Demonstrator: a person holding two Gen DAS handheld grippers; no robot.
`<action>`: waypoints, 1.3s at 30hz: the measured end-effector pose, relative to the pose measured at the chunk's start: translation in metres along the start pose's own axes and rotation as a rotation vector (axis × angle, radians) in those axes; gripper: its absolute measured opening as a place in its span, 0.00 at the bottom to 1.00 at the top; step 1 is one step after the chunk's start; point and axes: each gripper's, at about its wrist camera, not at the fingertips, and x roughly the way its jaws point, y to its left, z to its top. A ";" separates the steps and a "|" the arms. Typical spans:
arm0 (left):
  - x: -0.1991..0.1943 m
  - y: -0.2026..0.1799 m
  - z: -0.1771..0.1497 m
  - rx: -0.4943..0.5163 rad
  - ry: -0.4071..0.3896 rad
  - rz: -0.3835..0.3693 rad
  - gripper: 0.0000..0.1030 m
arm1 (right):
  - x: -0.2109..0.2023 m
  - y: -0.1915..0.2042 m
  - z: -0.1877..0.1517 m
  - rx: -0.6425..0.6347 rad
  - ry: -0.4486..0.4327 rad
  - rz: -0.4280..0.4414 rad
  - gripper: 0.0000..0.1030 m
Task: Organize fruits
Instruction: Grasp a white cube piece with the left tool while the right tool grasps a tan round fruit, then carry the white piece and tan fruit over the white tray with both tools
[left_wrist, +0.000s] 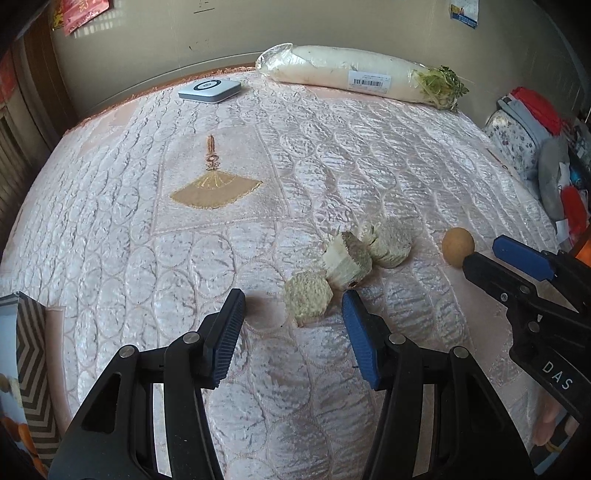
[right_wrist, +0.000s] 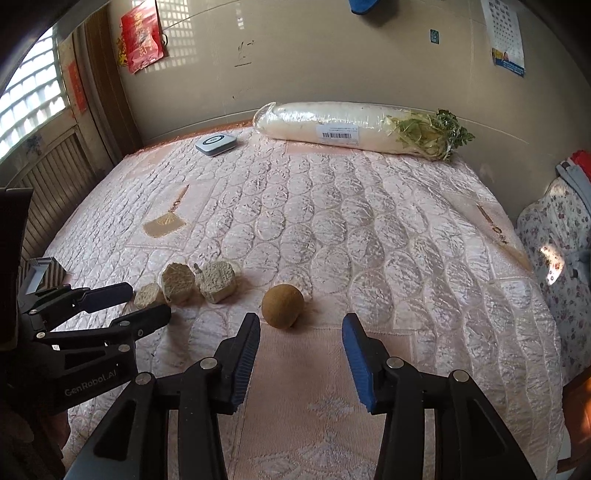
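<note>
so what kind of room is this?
Likely a bedroom at home: the work surface is a bed with a quilted pink bedspread, folded clothes are piled beside it, and a calendar hangs on the wall.

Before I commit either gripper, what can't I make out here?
- Box, left wrist view: cut by the frame edge; contents unseen.
- Daikon barcode label: too small to read in either view.
- Round brown fruit, left wrist view: partly behind the right gripper.
- Left gripper: nothing hidden.
</note>
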 end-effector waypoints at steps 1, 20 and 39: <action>0.000 -0.001 0.000 0.003 -0.005 0.002 0.53 | 0.003 0.001 0.002 -0.002 0.000 0.007 0.43; -0.028 0.010 -0.026 0.000 -0.035 -0.024 0.25 | -0.004 0.015 -0.006 -0.018 -0.018 0.014 0.25; -0.098 0.071 -0.086 -0.117 -0.117 0.044 0.25 | -0.053 0.114 -0.041 -0.130 -0.095 0.105 0.25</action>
